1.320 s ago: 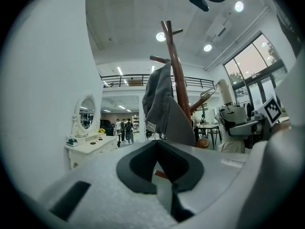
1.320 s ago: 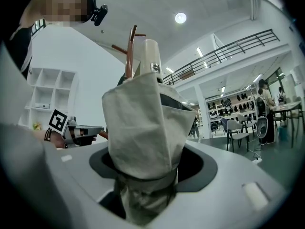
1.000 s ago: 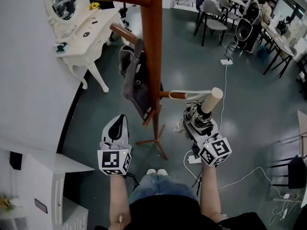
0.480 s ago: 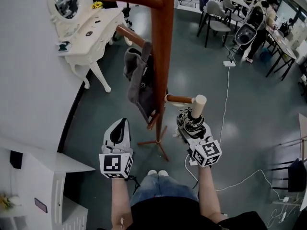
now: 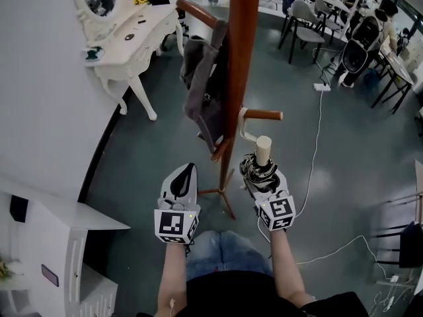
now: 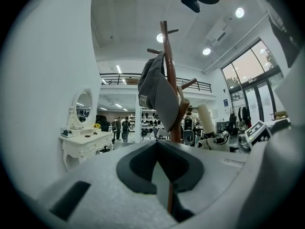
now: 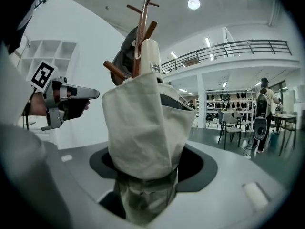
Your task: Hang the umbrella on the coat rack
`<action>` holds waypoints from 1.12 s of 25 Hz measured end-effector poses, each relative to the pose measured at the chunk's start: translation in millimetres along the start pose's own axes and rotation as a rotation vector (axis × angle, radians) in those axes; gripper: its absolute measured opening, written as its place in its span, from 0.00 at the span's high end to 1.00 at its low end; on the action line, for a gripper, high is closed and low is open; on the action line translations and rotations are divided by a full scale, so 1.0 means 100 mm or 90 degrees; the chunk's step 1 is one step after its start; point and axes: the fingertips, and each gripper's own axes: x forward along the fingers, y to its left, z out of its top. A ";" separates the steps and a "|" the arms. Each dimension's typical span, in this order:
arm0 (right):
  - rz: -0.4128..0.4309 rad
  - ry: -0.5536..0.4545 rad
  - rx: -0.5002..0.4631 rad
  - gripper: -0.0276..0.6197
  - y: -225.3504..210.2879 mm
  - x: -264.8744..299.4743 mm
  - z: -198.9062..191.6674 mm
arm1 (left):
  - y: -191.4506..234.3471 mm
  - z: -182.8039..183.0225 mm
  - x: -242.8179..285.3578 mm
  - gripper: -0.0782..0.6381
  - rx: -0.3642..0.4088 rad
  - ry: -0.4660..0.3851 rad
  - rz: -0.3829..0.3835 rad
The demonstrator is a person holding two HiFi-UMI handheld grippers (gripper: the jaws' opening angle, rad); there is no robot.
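The right gripper is clamped on the folded umbrella, its jaws pressed against the beige fabric sleeve low on the bundle; the cream handle points up and away from the person. The umbrella sits just right of the coat rack, near the low right-hand peg; a pale wrist strap curves from the handle up to that peg and appears to lie over it close to the pole, though the contact is too small to confirm. In the right gripper view the umbrella fills the middle, with the rack behind it.

The left gripper hangs to the left of the rack's base, well apart from the umbrella; its jaws are drawn together to a thin slit and hold nothing. A grey garment hangs on the rack's left side; a white dressing table stands at the far left against the wall; a white cable trails over the floor on the right.
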 end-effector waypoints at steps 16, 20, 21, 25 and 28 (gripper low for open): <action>-0.012 -0.025 0.003 0.45 0.18 0.11 -0.31 | -0.28 -0.50 0.01 0.88 0.011 0.019 -0.041; 0.009 -0.011 0.004 0.45 0.26 0.16 -0.33 | -0.28 -0.49 0.01 0.88 0.009 0.025 -0.043; 0.013 -0.004 0.005 0.44 0.27 0.17 -0.34 | -0.28 -0.49 0.01 0.88 0.007 0.027 -0.044; 0.019 0.015 0.011 0.42 0.32 0.15 -0.34 | -0.28 -0.43 -0.01 0.88 0.003 0.032 -0.048; 0.014 0.007 0.021 0.41 0.30 0.05 -0.23 | -0.27 -0.33 -0.02 0.88 0.003 0.031 -0.047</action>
